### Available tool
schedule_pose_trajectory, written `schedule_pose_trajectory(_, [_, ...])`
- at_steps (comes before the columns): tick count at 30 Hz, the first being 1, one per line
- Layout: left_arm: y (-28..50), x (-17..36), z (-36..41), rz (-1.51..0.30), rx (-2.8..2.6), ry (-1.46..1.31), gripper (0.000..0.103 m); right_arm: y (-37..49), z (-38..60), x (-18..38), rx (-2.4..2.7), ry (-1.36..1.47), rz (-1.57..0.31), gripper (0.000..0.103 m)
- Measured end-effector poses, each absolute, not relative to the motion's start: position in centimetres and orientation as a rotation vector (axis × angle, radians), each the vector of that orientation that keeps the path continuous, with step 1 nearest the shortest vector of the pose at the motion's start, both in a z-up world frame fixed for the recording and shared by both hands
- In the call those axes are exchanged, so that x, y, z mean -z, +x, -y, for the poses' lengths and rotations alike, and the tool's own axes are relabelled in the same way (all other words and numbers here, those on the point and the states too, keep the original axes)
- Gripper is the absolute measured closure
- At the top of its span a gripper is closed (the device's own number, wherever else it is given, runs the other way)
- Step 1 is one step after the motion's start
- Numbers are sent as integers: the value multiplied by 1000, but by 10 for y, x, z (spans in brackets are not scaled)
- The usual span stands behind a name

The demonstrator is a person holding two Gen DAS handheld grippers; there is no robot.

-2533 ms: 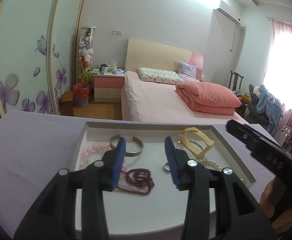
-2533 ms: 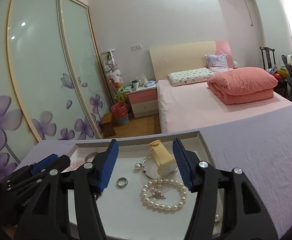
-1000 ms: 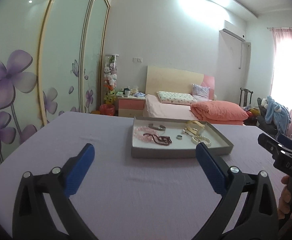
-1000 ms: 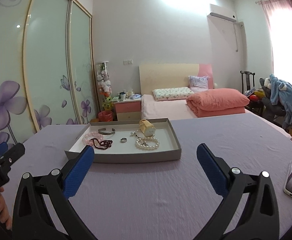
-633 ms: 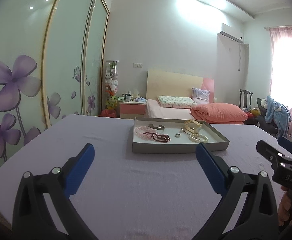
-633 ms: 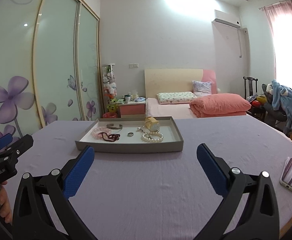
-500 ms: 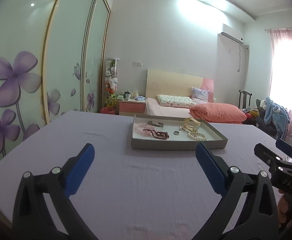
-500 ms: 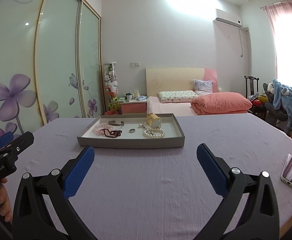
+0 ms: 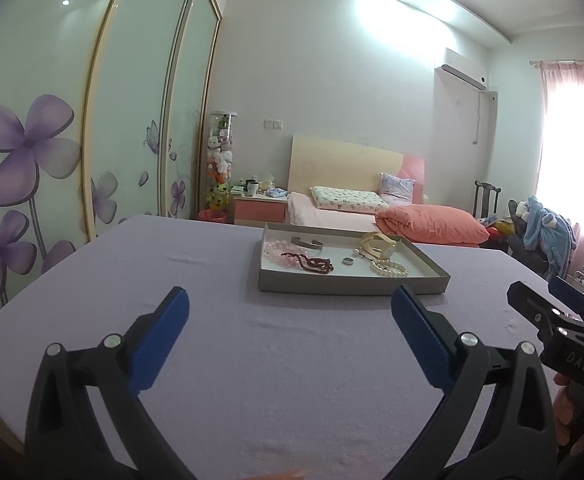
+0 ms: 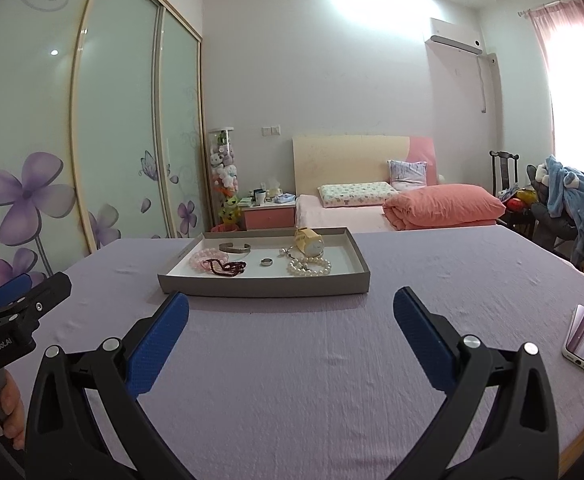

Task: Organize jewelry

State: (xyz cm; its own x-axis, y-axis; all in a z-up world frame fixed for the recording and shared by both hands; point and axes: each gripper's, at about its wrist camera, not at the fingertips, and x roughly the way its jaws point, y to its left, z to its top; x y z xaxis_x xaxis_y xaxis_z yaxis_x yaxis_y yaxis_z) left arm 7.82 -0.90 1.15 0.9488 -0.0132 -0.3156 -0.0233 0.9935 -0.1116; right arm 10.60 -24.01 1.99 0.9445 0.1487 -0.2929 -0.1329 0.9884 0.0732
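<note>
Matt lilac cloth (image 10: 292, 360) under a matt grey cardboard tray (image 10: 264, 286).

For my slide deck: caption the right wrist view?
Open right gripper facing the jewelry tray on a purple table.

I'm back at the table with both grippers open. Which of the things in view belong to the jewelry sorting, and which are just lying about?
Job:
grey shallow tray
white pearl bracelet
dark red bead string
pink bead bracelet
silver cuff bangle
small silver ring
yellow watch
left gripper and right gripper, both open and empty

Lying about:
smartphone on the purple tablecloth
</note>
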Motion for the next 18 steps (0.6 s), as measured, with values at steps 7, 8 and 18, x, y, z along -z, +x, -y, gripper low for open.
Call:
schedule_pose_trajectory(7, [80, -11, 10, -328, -6, -114, 4, 106, 241, -21, -143, 53, -300, 2])
schedule_pose_trajectory(8, [80, -11, 10, -329, -6, -114, 4, 105, 241, -21, -142, 52, -298, 2])
schedule_pose_trajectory(18, [81, -11, 9, -328, -8, -115, 4, 104, 241, -24, -134, 48, -286, 2])
